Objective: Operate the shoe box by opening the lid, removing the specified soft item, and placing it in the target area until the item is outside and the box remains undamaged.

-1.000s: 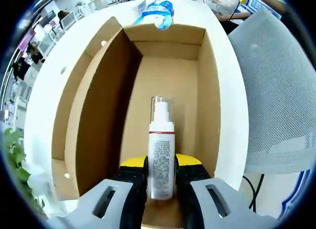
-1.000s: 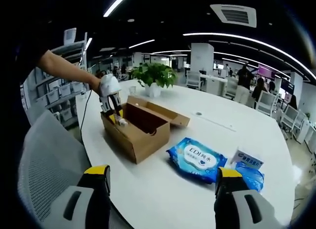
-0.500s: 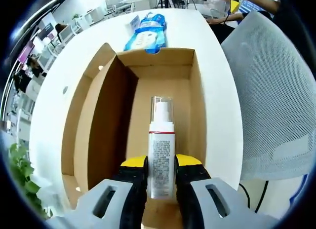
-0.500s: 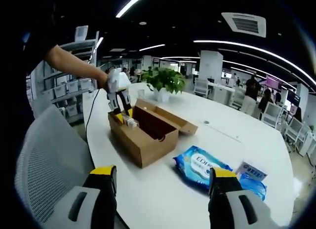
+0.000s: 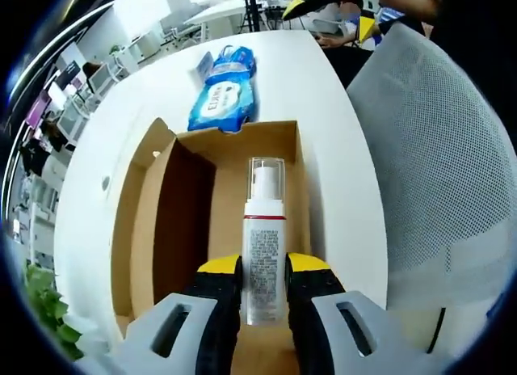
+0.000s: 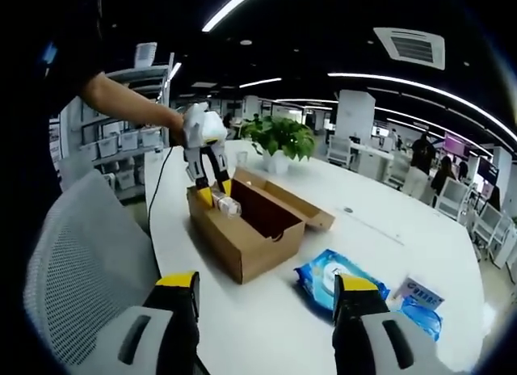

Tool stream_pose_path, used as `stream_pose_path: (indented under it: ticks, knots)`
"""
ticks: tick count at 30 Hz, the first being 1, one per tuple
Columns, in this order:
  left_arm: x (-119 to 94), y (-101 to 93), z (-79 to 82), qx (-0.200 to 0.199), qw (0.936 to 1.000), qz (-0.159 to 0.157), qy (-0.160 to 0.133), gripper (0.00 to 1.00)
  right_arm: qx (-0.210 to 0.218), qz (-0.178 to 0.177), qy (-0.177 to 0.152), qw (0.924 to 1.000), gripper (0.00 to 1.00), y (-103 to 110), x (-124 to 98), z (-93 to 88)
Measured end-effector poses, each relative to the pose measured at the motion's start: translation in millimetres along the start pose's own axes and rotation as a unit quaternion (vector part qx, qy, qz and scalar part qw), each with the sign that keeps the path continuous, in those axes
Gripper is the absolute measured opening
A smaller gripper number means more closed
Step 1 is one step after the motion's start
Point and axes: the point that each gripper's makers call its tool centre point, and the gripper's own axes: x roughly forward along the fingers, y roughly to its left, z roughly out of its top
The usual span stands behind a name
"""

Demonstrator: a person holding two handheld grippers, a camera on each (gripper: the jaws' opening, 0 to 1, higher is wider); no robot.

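Biggest thing here is the white table (image 6: pixel 404 238), with a mesh chair (image 5: pixel 436 173) tucked against its edge; on it sits the cardboard shoe box (image 5: pixel 234 189), lid (image 6: pixel 287 199) already folded open to one side; beyond the box lie two blue wipe packs (image 6: pixel 335 278), near it but not touching.

The left gripper (image 5: pixel 264 290) has its jaws pinching the lower body of a white spray bottle (image 5: pixel 264 246), and in the right gripper view the bottle looks to be hanging at about rim height over the near end of the box; the right gripper (image 6: pixel 266 298) is idle low over the table edge, jaws spread wide with nothing between them.

My take on doing this bit well: lift straight up until the bottle's base is well clear of the walls, then swing sideways; don't drag it across the rim, cardboard tears easily; maintain the squeeze since the bottle looks slick.
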Motion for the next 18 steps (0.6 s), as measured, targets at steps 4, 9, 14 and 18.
stream_pose_path:
  ticks: [4, 9, 14, 18]
  knots:
    - [-1, -4.6, 11.8, 0.013, 0.9999, -0.004, -0.009, 0.19, 0.0, 0.006, -0.005, 1.0, 0.63, 3, 2, 1.5]
    - [0, -12.9, 27.9, 0.031, 0.9992, -0.012, -0.022, 0.19, -0.003, 0.015, -0.01, 0.9998, 0.6, 10, 6, 4.9]
    - [1, -19.2, 40.3, 0.044, 0.9983, -0.022, -0.032, 0.19, -0.006, 0.021, -0.015, 0.9996, 0.57, 12, 8, 7.8]
    - [2, -27.7, 50.1, 0.055, 0.9973, -0.031, -0.039, 0.19, -0.009, 0.029, -0.018, 0.9994, 0.53, 18, 10, 9.7]
